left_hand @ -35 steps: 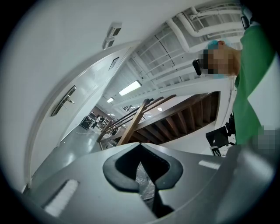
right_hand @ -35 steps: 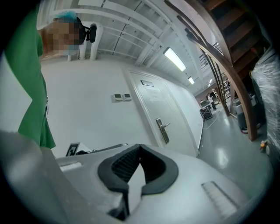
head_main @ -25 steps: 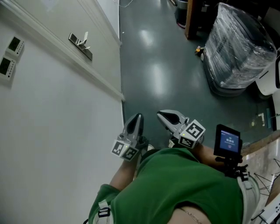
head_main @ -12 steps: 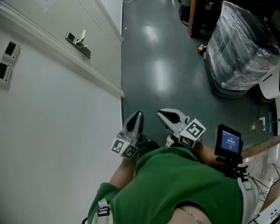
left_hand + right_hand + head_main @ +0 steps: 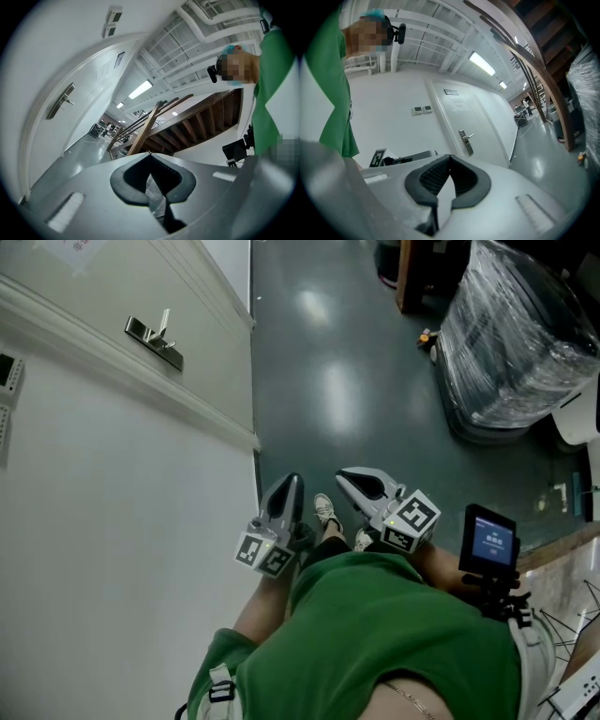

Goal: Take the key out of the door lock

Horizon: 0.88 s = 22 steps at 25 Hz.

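The white door (image 5: 112,287) stands at the upper left of the head view, with a metal handle plate and lever (image 5: 155,341) on it. I cannot make out a key at this distance. My left gripper (image 5: 289,486) and right gripper (image 5: 350,479) hang side by side close to the person's green shirt, far from the door, and both are shut and hold nothing. In the left gripper view the handle (image 5: 61,100) shows far off at the left above the closed left gripper (image 5: 151,154). In the right gripper view the handle (image 5: 466,139) lies ahead of the closed right gripper (image 5: 450,157).
A plastic-wrapped pallet load (image 5: 511,334) stands on the dark glossy floor (image 5: 347,381) at the right. Wall switch panels (image 5: 5,371) sit left of the door. A small screen device (image 5: 487,542) is at the person's right side. A wooden staircase (image 5: 154,117) rises beyond.
The head view has shifted, so the door handle sits a little further left and up. A shoe has come into view between the grippers. Both grippers stay shut at the same height.
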Each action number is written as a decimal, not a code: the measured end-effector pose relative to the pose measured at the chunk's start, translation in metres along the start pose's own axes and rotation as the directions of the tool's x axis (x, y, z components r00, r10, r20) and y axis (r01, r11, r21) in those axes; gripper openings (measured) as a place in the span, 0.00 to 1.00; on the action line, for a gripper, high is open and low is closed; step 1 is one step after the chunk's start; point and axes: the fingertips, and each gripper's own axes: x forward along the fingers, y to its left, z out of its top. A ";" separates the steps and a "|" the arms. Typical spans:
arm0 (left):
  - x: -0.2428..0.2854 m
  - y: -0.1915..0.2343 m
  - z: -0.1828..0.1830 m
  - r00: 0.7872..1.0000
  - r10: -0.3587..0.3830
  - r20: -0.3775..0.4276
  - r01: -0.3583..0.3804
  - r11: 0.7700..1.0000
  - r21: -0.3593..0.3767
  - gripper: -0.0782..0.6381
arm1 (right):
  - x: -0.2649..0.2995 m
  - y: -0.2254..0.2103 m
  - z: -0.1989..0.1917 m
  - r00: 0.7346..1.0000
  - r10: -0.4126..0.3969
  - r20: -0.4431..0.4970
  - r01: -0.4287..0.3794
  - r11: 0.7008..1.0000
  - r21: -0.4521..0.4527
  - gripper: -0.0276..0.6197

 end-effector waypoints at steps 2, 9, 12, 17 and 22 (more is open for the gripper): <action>0.004 -0.003 0.002 1.000 -0.010 0.022 0.010 1.000 -0.013 0.11 | -0.002 -0.003 0.000 1.000 -0.008 -0.003 0.008 1.000 -0.014 0.05; 0.069 0.070 0.019 1.000 -0.028 0.014 0.028 1.000 -0.001 0.11 | 0.068 -0.061 0.025 0.998 -0.053 -0.025 0.051 0.996 -0.077 0.05; 0.081 0.098 0.028 1.000 -0.027 0.010 0.027 1.000 0.012 0.11 | 0.096 -0.072 0.031 0.997 -0.073 -0.028 0.069 0.993 -0.100 0.05; 0.093 0.134 0.043 1.000 -0.018 -0.011 0.018 0.999 0.041 0.11 | 0.136 -0.081 0.034 0.997 -0.071 -0.033 0.067 0.992 -0.109 0.05; 0.105 0.178 0.061 1.000 -0.027 -0.001 0.027 0.999 0.037 0.11 | 0.188 -0.089 0.037 0.999 -0.035 -0.025 0.033 0.996 -0.084 0.05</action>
